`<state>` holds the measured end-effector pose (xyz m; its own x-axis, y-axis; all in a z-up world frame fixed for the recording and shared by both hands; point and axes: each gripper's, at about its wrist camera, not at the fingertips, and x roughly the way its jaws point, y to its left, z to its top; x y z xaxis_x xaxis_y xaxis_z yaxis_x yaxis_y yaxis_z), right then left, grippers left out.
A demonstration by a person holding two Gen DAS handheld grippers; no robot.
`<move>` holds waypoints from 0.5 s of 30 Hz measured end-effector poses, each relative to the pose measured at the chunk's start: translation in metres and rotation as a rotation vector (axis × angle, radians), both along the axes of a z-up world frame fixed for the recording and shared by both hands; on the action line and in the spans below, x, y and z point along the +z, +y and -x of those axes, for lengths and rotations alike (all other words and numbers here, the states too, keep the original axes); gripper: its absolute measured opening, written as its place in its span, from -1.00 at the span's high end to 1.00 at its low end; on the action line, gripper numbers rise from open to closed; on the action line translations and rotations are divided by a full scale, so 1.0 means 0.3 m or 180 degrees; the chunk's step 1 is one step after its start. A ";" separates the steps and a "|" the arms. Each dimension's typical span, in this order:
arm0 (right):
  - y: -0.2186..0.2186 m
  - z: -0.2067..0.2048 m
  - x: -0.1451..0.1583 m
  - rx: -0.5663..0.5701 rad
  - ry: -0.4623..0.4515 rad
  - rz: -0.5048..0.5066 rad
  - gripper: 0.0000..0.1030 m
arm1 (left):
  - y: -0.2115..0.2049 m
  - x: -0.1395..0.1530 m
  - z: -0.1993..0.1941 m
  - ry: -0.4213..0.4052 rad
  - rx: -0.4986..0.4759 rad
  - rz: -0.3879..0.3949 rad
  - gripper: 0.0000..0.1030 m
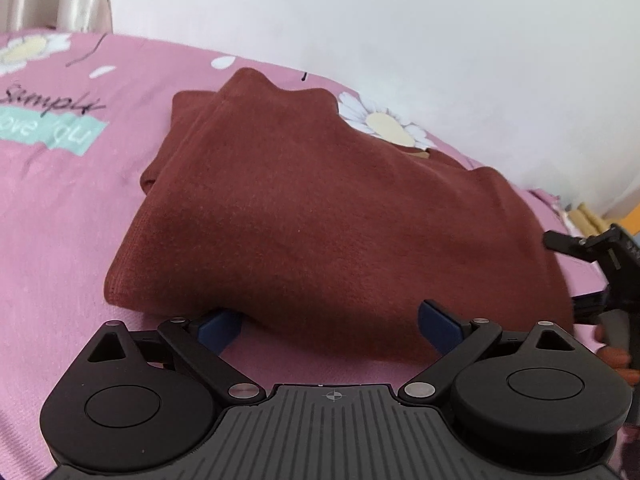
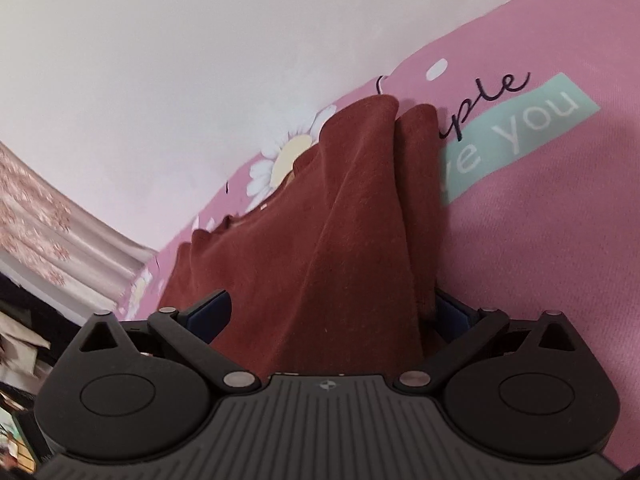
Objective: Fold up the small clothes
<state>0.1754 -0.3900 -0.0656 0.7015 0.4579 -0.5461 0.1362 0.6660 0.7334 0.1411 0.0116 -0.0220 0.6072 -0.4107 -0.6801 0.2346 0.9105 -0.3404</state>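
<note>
Garment [image 1: 320, 216]: rust-brown knit, lying on a pink bed sheet [image 1: 60, 220] printed with daisies and script. Already doubled over at least once; layered edges show at its far left corner. Pale wall [image 1: 360, 20] behind the bed.

Left gripper [image 1: 332, 326]: low at the near edge of the garment, jaws spread wide. Blue pads sit either side of the hem; left pad tucked just under the cloth's lip, right pad beside it. Nothing pinched.

Right gripper [image 2: 332, 312]: in its own view the jaws also stand spread, with a thick bunch of cloth running down between them and over the gripper body. Pads flank the bunch; whether either touches it I cannot tell. Not clamped. In the left view this gripper shows at the garment's right edge, with a bit of the person's hand [image 1: 612, 354] below it.

Judged stage: late in the fold, either just released or about to take hold for another pass.

Risks from here:
- Closing the right jaws on the whole bunch would catch several layers at once; lifting then drags the stack and undoes the fold.
- Left pad under the lip could snag only the bottom layer, peeling layers apart.
- Soft sheet may wrinkle or get pinched with the cloth, since the pads ride close to it.
- Uneven pull between the two sides would skew the edges.
</note>
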 end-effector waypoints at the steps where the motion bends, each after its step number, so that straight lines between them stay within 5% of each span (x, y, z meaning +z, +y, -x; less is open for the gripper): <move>1: -0.010 0.011 0.002 -0.0052 0.0048 0.0001 -0.60 | -0.013 0.000 0.000 -0.0023 0.0024 -0.0080 -1.00; 2: -0.021 0.020 0.001 -0.0065 0.0071 -0.0060 -0.38 | -0.031 -0.001 0.001 -0.0046 0.0056 -0.0166 -1.00; 4: -0.046 0.021 -0.015 -0.0046 0.0084 -0.0252 -0.33 | -0.057 -0.005 0.000 -0.0085 0.0118 -0.0305 -1.00; 8: -0.039 -0.009 -0.023 0.0016 0.0084 -0.0332 -0.58 | -0.109 -0.014 0.001 -0.0139 0.0142 -0.0559 -1.00; 12: 0.004 -0.061 -0.014 0.0020 0.0040 -0.0163 -0.71 | -0.086 -0.011 -0.003 -0.0109 0.0131 -0.0455 -1.00; 13: 0.014 -0.072 -0.014 0.0007 0.0021 -0.0097 -0.68 | -0.083 -0.011 -0.005 -0.0104 0.0127 -0.0432 -1.00; 15: 0.026 -0.081 -0.019 -0.0077 0.0089 0.0065 -0.20 | -0.085 -0.012 -0.004 -0.0120 0.0119 -0.0454 -1.00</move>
